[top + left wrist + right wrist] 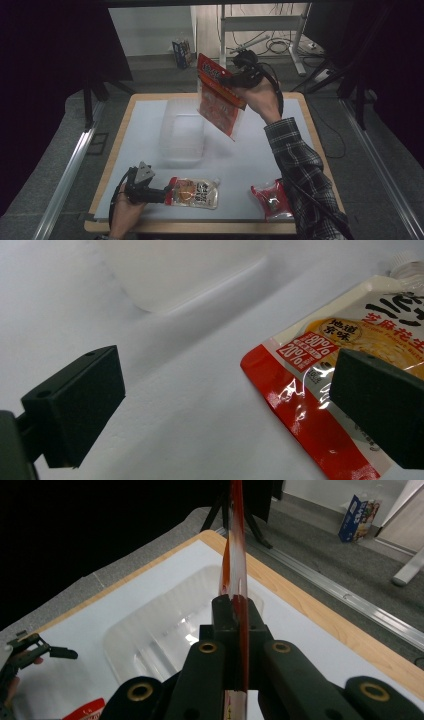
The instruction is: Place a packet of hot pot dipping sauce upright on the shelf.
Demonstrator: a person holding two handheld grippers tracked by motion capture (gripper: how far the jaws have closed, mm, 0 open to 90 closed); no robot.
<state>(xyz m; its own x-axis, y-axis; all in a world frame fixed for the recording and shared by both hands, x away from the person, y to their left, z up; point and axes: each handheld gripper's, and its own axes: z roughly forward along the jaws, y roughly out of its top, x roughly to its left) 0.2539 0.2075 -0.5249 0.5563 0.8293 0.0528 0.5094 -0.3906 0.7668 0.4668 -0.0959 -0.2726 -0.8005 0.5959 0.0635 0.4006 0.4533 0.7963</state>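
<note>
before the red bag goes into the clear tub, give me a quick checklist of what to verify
1. Right gripper clamped on red bag: ok.
2. Bag lifted off the table: ok.
3. Clear tub has room inside: ok.
4. Bag directly over the tub: cannot tell, it seems to hang near its right edge.
5. Left gripper away from the tub: ok, open beside the spout pouch.
6. Small red packet out of the way: ok.

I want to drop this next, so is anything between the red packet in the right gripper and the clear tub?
Nothing visible. The red packet hangs from the right gripper just above the clear tub, whose open top looks unobstructed.
</note>
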